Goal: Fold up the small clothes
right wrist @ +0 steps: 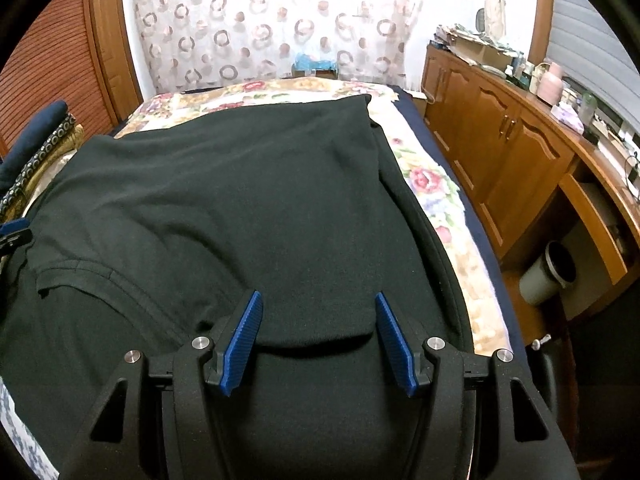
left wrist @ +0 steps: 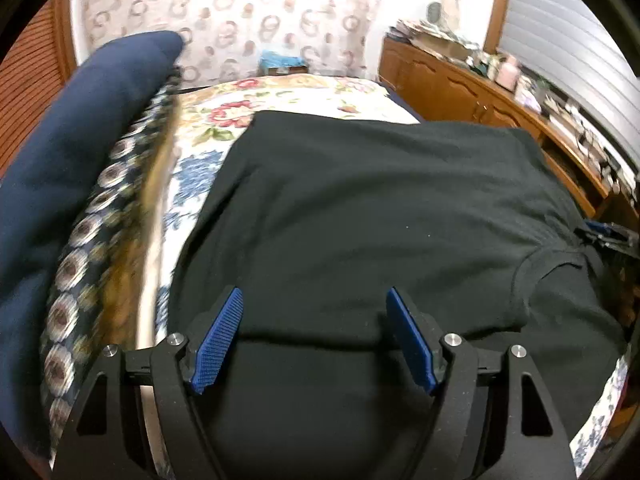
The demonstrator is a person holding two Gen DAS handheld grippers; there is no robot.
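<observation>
A black shirt [left wrist: 380,208] [right wrist: 240,200] lies spread over the floral bedspread [left wrist: 192,184] [right wrist: 424,176]. Its near part is doubled over, and the rounded fold edge [left wrist: 312,334] [right wrist: 316,340] lies just under the fingers of both grippers. A short sleeve [right wrist: 80,280] [left wrist: 560,280] lies flat between the two grippers. My left gripper [left wrist: 315,294] stands open above the fold, with its blue pads apart and clear of the cloth. My right gripper [right wrist: 318,296] is also open over the fold, gripping nothing. A tip of the left gripper [right wrist: 14,236] shows at the left edge of the right wrist view.
Folded clothes are stacked on the bed's left side, a navy piece [left wrist: 80,152] over a patterned one [left wrist: 92,248]. A wooden cabinet [right wrist: 500,152] with clutter on top runs along the right. A grey bin [right wrist: 548,276] lies on the floor beside it. A curtain hangs behind the bed.
</observation>
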